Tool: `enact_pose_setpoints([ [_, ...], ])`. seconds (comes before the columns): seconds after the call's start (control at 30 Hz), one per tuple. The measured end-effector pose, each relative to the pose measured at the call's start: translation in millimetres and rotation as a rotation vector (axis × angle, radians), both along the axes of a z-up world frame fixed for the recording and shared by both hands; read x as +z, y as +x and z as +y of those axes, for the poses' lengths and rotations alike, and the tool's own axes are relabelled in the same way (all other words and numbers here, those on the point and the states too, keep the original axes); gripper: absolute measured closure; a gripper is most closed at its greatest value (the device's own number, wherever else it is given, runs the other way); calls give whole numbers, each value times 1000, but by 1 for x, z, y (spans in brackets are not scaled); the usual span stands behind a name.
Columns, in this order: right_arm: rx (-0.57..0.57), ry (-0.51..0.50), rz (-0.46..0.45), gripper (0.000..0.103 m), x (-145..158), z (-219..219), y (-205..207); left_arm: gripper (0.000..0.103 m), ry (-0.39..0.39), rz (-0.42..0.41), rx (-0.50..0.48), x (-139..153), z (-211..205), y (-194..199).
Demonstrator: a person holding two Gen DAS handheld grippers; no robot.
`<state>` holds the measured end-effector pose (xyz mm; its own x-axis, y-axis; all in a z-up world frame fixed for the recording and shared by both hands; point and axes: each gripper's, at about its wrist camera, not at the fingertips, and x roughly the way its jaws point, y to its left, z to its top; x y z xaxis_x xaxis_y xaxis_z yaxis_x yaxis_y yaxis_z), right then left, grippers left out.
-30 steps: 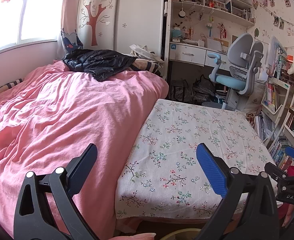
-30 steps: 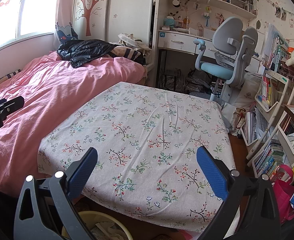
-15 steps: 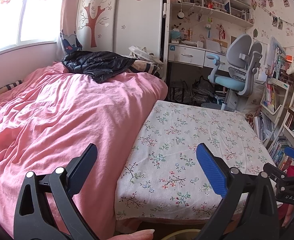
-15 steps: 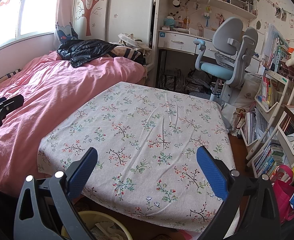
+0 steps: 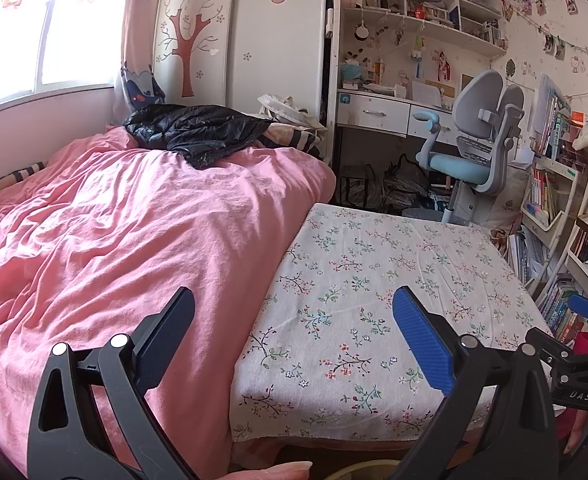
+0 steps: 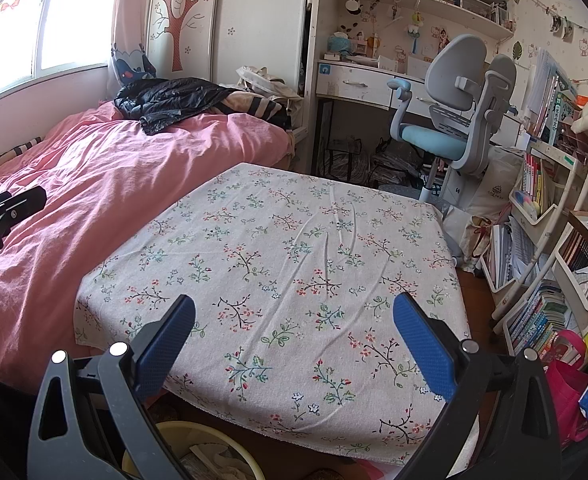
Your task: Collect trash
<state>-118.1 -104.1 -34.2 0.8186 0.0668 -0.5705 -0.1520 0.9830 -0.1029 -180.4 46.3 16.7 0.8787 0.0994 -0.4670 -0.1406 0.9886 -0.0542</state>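
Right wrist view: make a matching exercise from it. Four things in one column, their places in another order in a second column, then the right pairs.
Things:
1. black jacket
2. swivel chair
3. yellow bin
4. floral cloth

Places:
A. pulled up at the desk
B. spread over the table
C. on the floor at the table's near edge, behind the right gripper
D. on the far end of the pink bed

Pairs: 1-D, 2-A, 3-C, 4-B
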Motion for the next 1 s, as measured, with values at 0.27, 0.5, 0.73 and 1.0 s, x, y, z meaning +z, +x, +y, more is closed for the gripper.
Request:
enact_pose_setpoints([
  [0.27,1,-1,1,8,0,0,0,7,1,-1,1,0,0,-1],
  [0.5,1,-4,3,8,0,0,0,7,0,-2,0,0,0,-1],
  [0.73,1,-5,3,8,0,1,0,7,1,-3,0,0,0,-2],
  [1.0,3,-8,5,8,-1,0,0,7,0,-4,0,1,0,-2],
])
